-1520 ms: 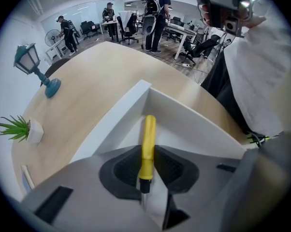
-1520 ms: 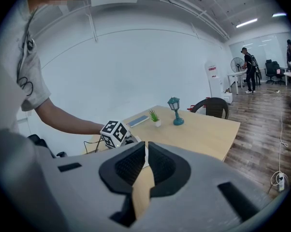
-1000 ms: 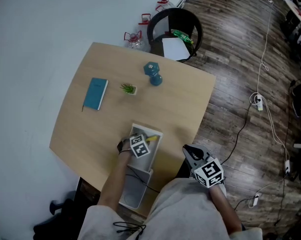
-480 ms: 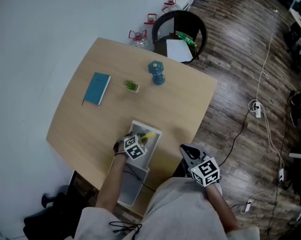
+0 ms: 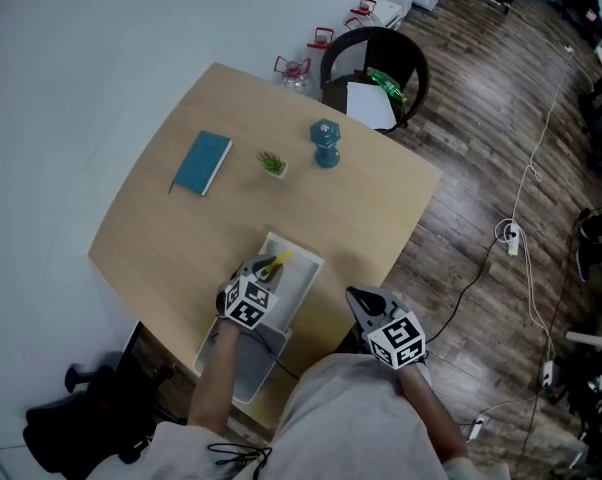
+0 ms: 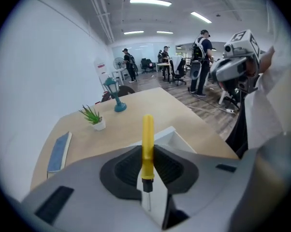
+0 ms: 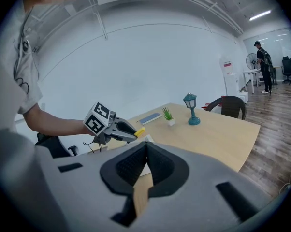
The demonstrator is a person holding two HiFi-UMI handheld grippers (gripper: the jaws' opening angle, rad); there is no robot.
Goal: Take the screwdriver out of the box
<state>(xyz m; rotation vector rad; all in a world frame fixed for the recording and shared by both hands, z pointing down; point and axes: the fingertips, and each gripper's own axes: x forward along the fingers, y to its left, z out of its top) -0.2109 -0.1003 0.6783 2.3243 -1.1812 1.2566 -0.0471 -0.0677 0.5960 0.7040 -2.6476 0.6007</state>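
Note:
The screwdriver (image 5: 279, 260) has a yellow handle and a thin metal shaft. My left gripper (image 5: 266, 269) is shut on it and holds it above the white box (image 5: 307, 269) near the table's front edge. In the left gripper view the handle (image 6: 147, 138) stands up between the dark pads, with the box's rim (image 6: 173, 132) below it. My right gripper (image 5: 359, 303) hangs off the table's near right edge, shut with nothing in it. From the right gripper view I see the left gripper (image 7: 117, 128) with the yellow handle's tip (image 7: 139, 131) sticking out.
On the wooden table (image 5: 371, 208) lie a blue notebook (image 5: 202, 162), a small potted plant (image 5: 273, 162) and a teal lamp ornament (image 5: 326, 144). A black chair (image 5: 376, 63) stands behind the far edge. Cables lie on the floor at right. Several people stand in the background (image 6: 202, 57).
The left gripper has risen and tilted, lifting the screwdriver up out of the box. The right gripper has barely shifted. The head view has swung a little.

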